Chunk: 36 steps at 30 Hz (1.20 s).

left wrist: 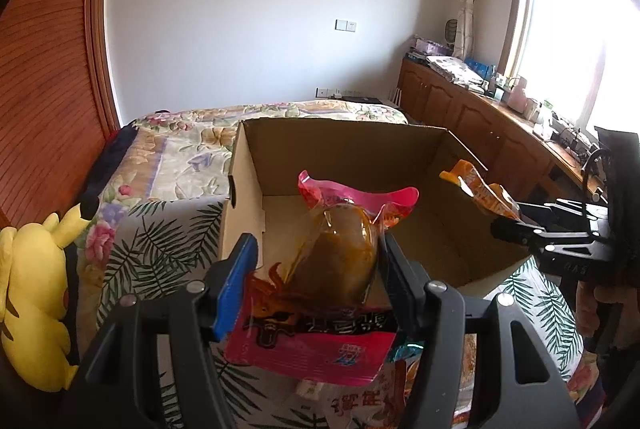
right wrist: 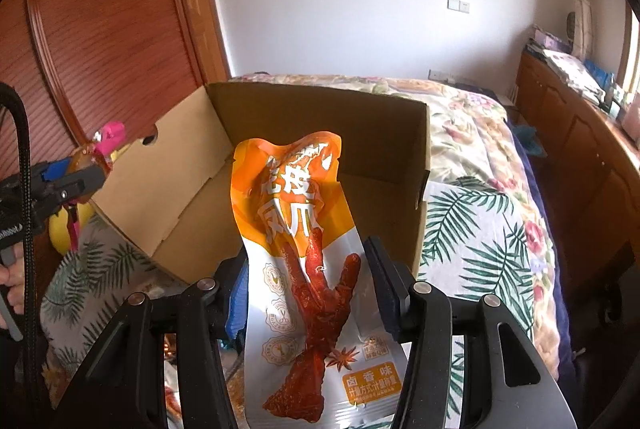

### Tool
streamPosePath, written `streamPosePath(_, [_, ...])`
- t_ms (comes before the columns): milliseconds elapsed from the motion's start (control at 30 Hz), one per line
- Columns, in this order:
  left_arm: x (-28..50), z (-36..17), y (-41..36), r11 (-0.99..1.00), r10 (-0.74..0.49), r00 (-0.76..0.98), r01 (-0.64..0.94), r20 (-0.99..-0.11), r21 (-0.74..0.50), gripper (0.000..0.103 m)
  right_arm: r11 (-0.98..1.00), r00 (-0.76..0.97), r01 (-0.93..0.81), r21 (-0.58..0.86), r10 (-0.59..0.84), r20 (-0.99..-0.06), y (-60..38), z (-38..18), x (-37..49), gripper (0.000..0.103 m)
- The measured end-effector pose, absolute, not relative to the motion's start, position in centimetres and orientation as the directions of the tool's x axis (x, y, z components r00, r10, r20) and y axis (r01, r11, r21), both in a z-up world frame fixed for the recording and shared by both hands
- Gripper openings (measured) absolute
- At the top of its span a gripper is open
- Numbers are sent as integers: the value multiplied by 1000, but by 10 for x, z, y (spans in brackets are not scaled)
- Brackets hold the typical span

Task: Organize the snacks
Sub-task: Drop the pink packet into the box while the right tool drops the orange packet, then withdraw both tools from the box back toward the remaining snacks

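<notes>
the left gripper point(left wrist: 316, 281) was pinching a pink snack pouch point(left wrist: 332, 269) across its width, the pads pressed on both sides, and the pouch stood up out of the jaws with its long axis running forward toward the cardboard box point(left wrist: 248, 165). the right gripper point(right wrist: 308, 293) was clamped the same way on an orange chicken-feet packet point(right wrist: 304, 241), which also rose lengthwise ahead of it. both packets sat just short of the box's near edge, the open mouth lying straight ahead and below, so each hand seemed about equally near; the coming move looked like a short carry forward over that edge. the box rested on the bed point(left wrist: 172, 153), on a leaf-print cloth point(right wrist: 476, 229), and what showed of its floor was bare. more packets point(left wrist: 368, 401) lay on the cloth under the grippers, and a yellow plush toy point(left wrist: 32, 293) sat by the bed's left edge.
</notes>
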<state>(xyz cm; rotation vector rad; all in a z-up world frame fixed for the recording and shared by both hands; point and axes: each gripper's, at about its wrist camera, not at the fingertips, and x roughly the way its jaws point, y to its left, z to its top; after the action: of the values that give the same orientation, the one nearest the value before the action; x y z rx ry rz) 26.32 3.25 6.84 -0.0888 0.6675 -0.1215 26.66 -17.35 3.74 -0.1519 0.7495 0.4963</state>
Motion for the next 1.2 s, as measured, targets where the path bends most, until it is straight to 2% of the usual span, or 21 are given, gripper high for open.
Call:
streamPosePath(333, [284,68,16,992,-124,768,74,-629,-106,61,888,624,-459,30,346,-701,-168,29,276,54])
streamPosePath(533, [289,61,10,993,-115,765,64,-634,-103,63,901,625,-432,38,330,-707,-165,23,275,60])
streamPosePath(667, [288,62,8,994,-107,777,59,-620,-97,65,891,630,-452,43,353,-691,-160,25,268,60])
streamPosePath(733, [286,64,10,993,-110,785,60,-609,-102,69,886,633,-462,50,368,-681,-160,27,264,60])
streamPosePath(1200, [240,79,9,988,-157,808,125,-568,-96,70,851,646,-518,84,454,-614,-171,39,219,60])
